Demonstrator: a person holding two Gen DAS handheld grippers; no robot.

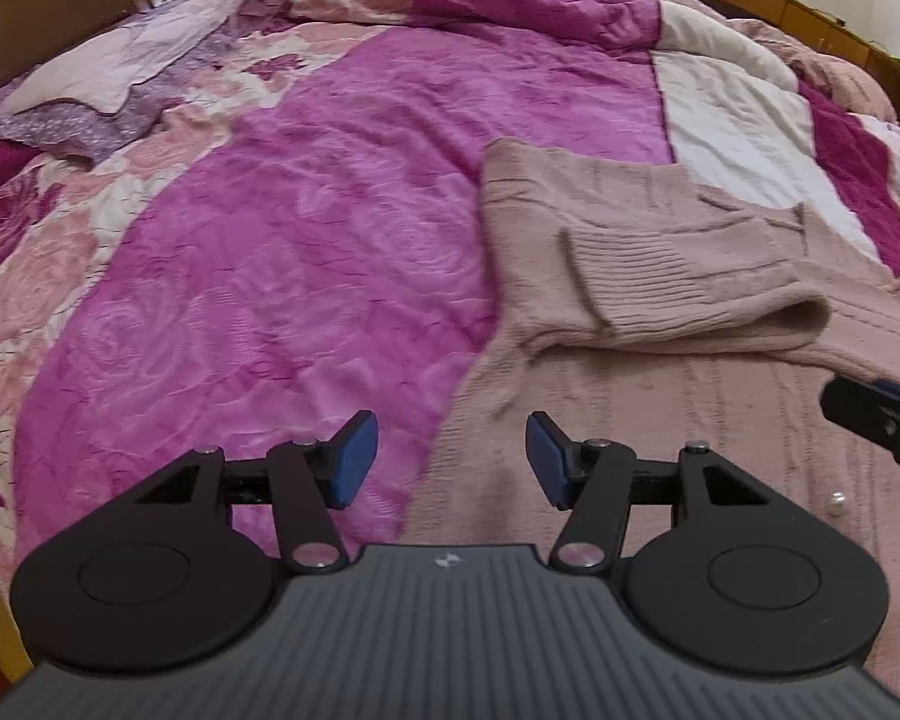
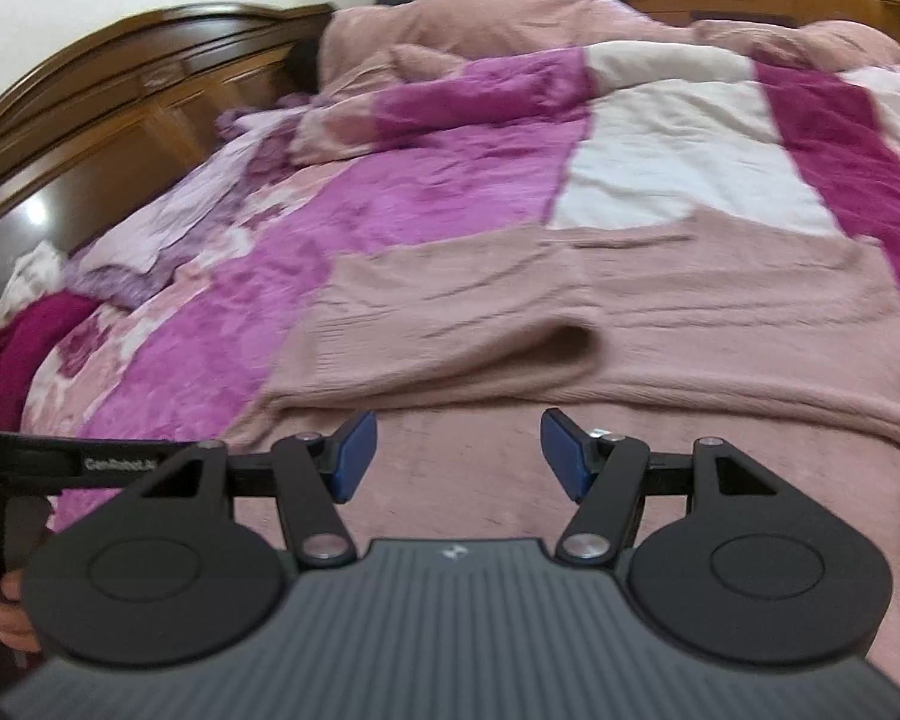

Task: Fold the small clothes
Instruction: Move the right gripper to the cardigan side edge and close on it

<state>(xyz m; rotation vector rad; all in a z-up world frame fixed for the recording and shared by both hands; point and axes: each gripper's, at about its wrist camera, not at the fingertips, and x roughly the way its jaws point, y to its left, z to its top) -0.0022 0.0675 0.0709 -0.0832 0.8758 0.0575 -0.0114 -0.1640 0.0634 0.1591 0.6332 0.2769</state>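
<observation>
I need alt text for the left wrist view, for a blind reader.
A pink knitted sweater lies on a purple flowered bedspread, one sleeve folded across it. The open left gripper hovers above its edge, holding nothing.

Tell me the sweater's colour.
Dusty pink knit sweater, ribbed at the cuff; clearest in the left wrist view.

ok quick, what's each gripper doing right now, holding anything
Left gripper: open, empty, over the pink sweater's left edge.
Right gripper: open, empty, over the sweater.
</observation>
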